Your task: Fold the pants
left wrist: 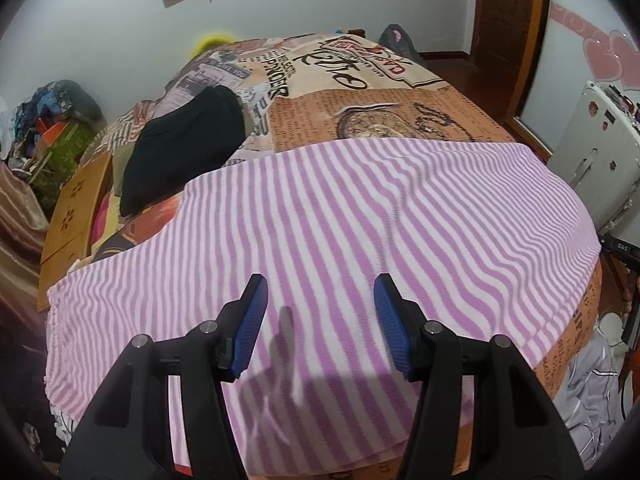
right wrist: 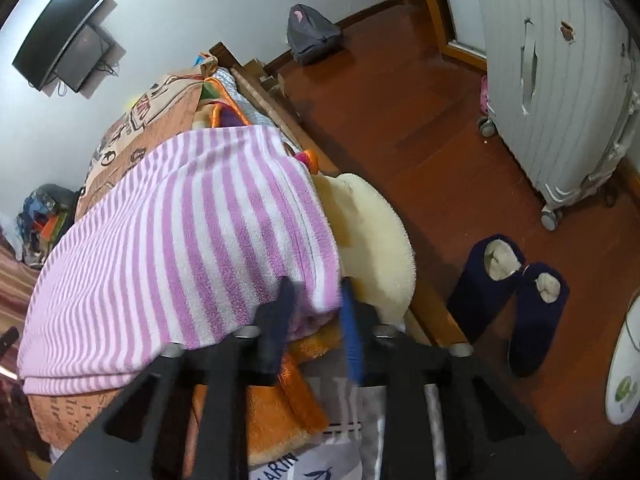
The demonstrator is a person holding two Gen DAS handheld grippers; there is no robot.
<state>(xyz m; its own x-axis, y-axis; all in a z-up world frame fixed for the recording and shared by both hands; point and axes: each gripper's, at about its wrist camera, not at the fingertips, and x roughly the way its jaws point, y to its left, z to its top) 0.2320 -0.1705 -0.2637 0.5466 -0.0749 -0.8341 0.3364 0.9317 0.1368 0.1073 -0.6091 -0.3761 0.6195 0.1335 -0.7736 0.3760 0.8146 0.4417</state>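
The pink-and-white striped pants (left wrist: 340, 220) lie spread flat across the near end of the bed, folded in layers. My left gripper (left wrist: 320, 300) is open and empty, hovering just above the middle of the pants. In the right wrist view the pants (right wrist: 180, 248) hang over the bed's right edge. My right gripper (right wrist: 318, 300) has its fingers closed on the hanging corner of the pants, with the fabric bunched between the blue pads (right wrist: 352, 332).
A black folded garment (left wrist: 184, 148) lies on the patterned bedspread (left wrist: 380, 108) at the far left. A cream plush cushion (right wrist: 380, 240) and orange fabric (right wrist: 276, 412) sit by the bed's side. Dark slippers (right wrist: 516, 300) and a white suitcase (right wrist: 560, 92) stand on the wood floor.
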